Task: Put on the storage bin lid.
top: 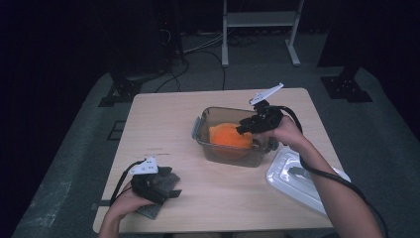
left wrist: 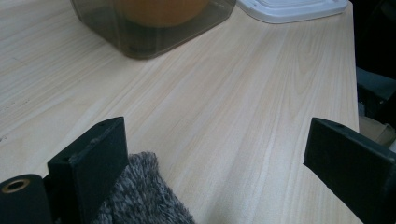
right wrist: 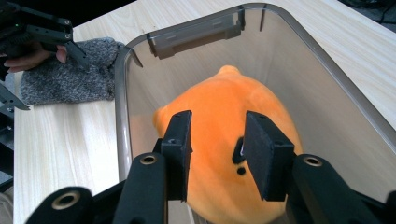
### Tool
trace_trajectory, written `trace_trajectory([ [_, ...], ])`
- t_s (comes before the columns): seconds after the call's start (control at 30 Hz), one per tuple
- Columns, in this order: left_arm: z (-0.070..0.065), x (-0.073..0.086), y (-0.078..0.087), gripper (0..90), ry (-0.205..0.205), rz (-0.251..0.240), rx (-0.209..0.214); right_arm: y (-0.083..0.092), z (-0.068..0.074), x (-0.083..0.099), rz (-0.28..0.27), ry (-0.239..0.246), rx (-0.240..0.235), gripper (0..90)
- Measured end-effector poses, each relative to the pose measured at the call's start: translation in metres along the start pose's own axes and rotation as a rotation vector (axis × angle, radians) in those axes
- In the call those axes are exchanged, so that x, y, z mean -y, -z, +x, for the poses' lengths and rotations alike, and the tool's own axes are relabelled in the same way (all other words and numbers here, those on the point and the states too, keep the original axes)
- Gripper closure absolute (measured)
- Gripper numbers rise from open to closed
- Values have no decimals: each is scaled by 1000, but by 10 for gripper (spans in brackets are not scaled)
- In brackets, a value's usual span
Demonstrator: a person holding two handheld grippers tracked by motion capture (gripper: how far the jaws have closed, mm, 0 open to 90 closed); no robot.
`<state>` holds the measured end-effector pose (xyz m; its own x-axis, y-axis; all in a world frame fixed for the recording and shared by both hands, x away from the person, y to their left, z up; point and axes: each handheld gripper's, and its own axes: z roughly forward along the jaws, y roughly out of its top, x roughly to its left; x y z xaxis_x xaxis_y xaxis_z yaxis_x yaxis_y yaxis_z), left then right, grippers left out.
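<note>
Right hand-held gripper (right wrist: 215, 158) apart above orange plush (right wrist: 224, 121) in bin (right wrist: 187, 32); left hand-held gripper (left wrist: 215, 158) apart. Risk: plush snagging, bin tipping.

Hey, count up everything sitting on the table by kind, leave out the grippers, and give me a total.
Clear plastic container: 1
Orange plush toy inside the container: 1
White container lid: 1
Grey knitted cloth: 1
Total: 4
</note>
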<state>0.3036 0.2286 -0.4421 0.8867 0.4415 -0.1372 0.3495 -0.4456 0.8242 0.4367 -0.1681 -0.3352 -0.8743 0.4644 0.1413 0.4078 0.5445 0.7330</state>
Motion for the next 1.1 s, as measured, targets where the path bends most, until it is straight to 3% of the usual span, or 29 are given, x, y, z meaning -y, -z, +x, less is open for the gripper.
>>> trace_trajectory([
  [0.7, 0, 1, -1, 54, 4, 2, -2, 44, -3, 35, -62, -44, 27, 503],
  [1.1, 0, 0, -1, 52, 7, 1, 0, 72, -11, 60, -82, -85, 75, 430],
])
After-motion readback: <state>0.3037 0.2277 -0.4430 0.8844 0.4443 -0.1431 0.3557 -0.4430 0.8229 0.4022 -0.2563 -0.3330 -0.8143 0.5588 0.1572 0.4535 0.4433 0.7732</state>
